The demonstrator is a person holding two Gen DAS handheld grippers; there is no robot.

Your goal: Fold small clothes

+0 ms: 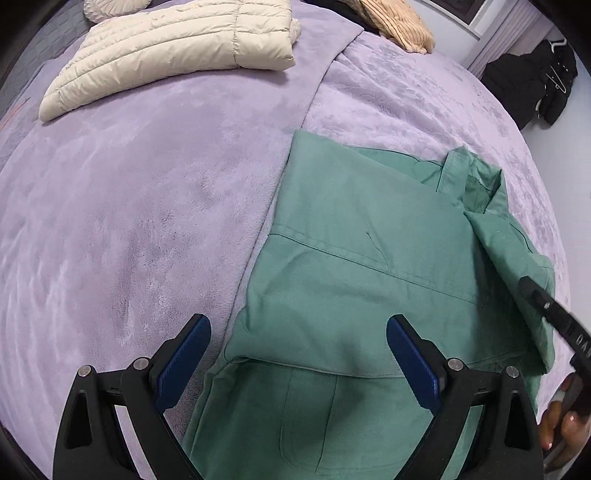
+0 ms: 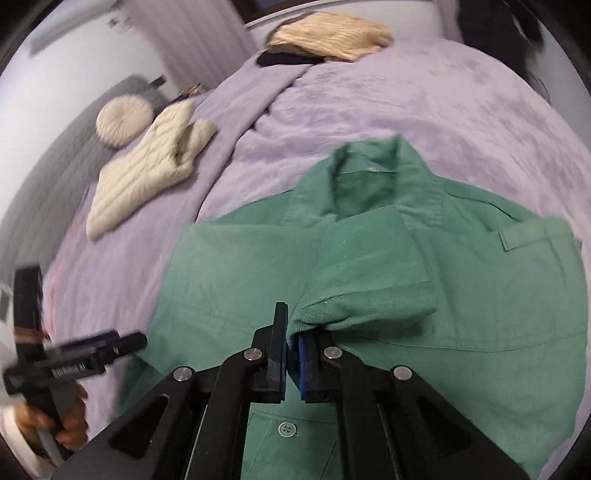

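A green collared shirt (image 1: 351,240) (image 2: 229,273) lies spread on the purple bed cover (image 1: 129,203), with one side folded in over its middle. My left gripper (image 1: 299,325) hovers open over the shirt's lower left part, with nothing between its blue pads. In the right wrist view my right gripper (image 2: 293,328) is shut on the cuff of the short sleeve (image 2: 369,280), which is drawn across the shirt's front below the collar (image 2: 369,166). The right gripper (image 1: 526,286) also shows as a black bar at the shirt's right edge. The left gripper (image 2: 122,343) appears at far left, held by a hand (image 2: 70,417).
A cream puffer jacket (image 1: 177,48) (image 2: 147,166) lies at the far left of the bed beside a round cushion (image 2: 123,120). A tan ribbed garment (image 1: 399,22) (image 2: 328,35) sits at the far edge. Dark clothes (image 1: 535,81) hang beyond the bed on the right.
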